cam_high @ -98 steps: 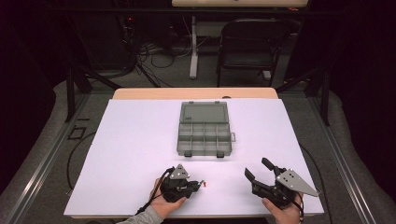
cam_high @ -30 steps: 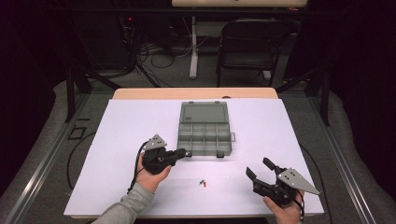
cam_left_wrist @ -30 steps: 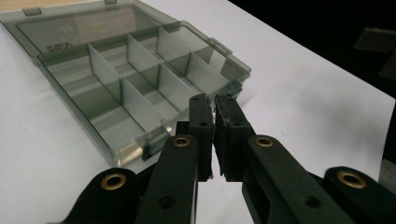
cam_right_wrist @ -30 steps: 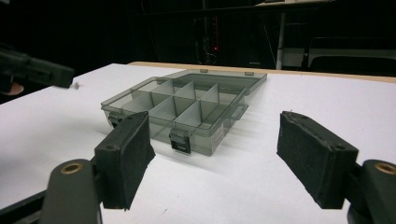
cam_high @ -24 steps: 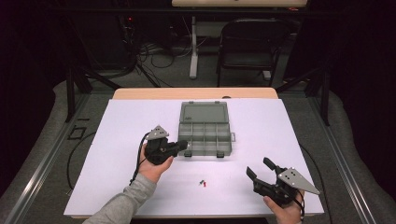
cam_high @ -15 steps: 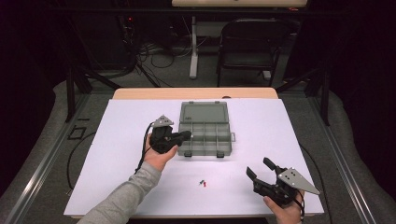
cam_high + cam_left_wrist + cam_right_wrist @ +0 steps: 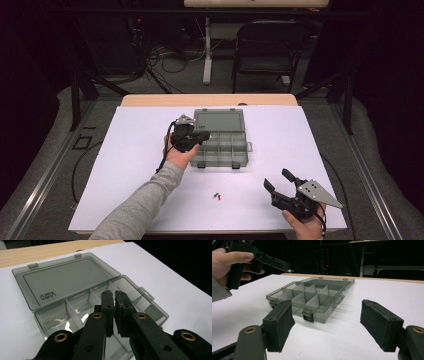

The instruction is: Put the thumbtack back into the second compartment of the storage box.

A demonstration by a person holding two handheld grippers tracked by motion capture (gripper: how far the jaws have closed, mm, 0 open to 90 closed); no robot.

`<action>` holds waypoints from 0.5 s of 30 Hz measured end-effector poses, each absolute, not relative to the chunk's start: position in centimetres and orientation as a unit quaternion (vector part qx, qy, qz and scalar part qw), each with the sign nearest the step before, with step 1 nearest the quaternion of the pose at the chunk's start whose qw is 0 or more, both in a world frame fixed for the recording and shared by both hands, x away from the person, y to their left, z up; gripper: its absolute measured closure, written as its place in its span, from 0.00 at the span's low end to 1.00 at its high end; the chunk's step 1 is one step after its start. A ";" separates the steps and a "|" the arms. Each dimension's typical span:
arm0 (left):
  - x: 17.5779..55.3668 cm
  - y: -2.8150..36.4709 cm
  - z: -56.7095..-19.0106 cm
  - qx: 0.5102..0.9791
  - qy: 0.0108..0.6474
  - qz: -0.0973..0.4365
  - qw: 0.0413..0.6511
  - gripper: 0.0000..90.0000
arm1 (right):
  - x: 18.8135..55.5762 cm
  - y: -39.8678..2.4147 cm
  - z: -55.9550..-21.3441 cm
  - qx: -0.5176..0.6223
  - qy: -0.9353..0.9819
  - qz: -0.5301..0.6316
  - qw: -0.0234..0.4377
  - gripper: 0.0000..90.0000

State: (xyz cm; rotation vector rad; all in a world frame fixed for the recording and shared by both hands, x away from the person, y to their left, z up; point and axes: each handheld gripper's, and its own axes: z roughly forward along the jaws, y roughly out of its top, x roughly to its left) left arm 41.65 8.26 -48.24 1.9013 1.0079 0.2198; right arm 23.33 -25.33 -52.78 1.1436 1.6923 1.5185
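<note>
White sheeting covers the worktop point(image 7: 125, 150), with dark floor, cables and a chair beyond its far edge. An open grey compartment box point(image 7: 220, 137) lies near the middle, lid flat toward the far side, its long axis running left to right in the high view. The left claw point(image 7: 200, 137) hangs over the box's left front compartments, jaws pressed nearly together; something very small may be pinched between the pads, but the slit is too narrow and dark to tell. Seen from the left claw's own camera, the pads point(image 7: 107, 305) point across the dividers toward the middle cells, so the drop lies straight ahead and down. The right claw point(image 7: 279, 182) rests by the near right edge, jaws spread wide and empty, well apart from the box. Two tiny pieces, one green and one red point(image 7: 216, 196), lie on the sheet between the box and the near edge, nearer the right claw. Open room surrounds the box on all sides.
</note>
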 end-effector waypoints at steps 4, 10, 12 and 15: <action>42.4 7.7 -48.6 0.776 0.416 0.092 0.466 0.95 | 23.3 -25.3 -52.8 0.430 0.636 0.570 0.294 0.28; 43.3 7.1 -49.3 0.777 0.425 0.096 0.455 0.95 | 23.3 -25.4 -52.8 0.431 0.635 0.570 0.293 0.28; 43.5 7.0 -49.6 0.777 0.428 0.099 0.451 0.95 | 23.3 -25.4 -52.8 0.431 0.635 0.570 0.293 0.28; 43.9 6.9 -50.2 0.778 0.433 0.100 0.444 0.95 | 23.4 -25.3 -52.8 0.431 0.635 0.570 0.293 0.28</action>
